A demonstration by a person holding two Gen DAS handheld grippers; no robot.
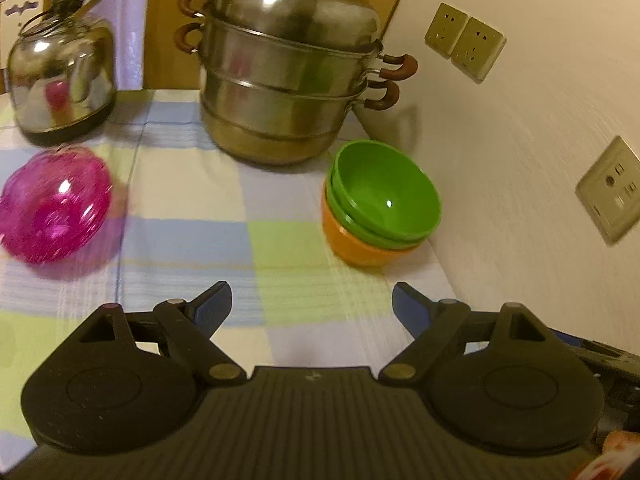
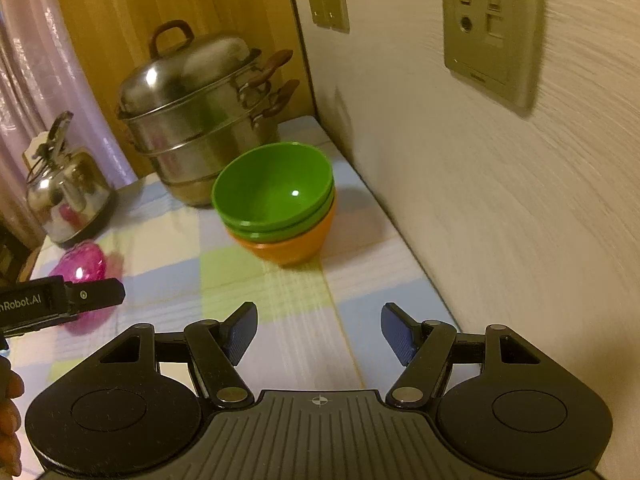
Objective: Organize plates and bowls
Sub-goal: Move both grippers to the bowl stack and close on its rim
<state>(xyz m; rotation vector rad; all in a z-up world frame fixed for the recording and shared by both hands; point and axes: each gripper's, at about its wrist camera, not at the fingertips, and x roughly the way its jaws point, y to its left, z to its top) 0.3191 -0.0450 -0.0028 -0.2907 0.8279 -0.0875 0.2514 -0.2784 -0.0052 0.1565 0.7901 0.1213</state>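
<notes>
Bowl stack (image 2: 276, 204) sits nested beside the steamer pot (image 2: 192, 120) to save space; left gripper (image 1: 312, 306) and right gripper (image 2: 319, 330) both spread, empty.

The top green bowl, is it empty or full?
Empty: the top green bowl shows a bare inside with one light glint, nothing in it.

In front of me stands a nested stack of bowls: two green bowls (image 1: 386, 190) sit upright inside an orange bowl (image 1: 352, 244), on the checked table (image 1: 200, 216) near the wall, beside the steamer pot (image 1: 288, 76).

A pink bowl (image 1: 54, 204) lies apart, to the left.
</notes>
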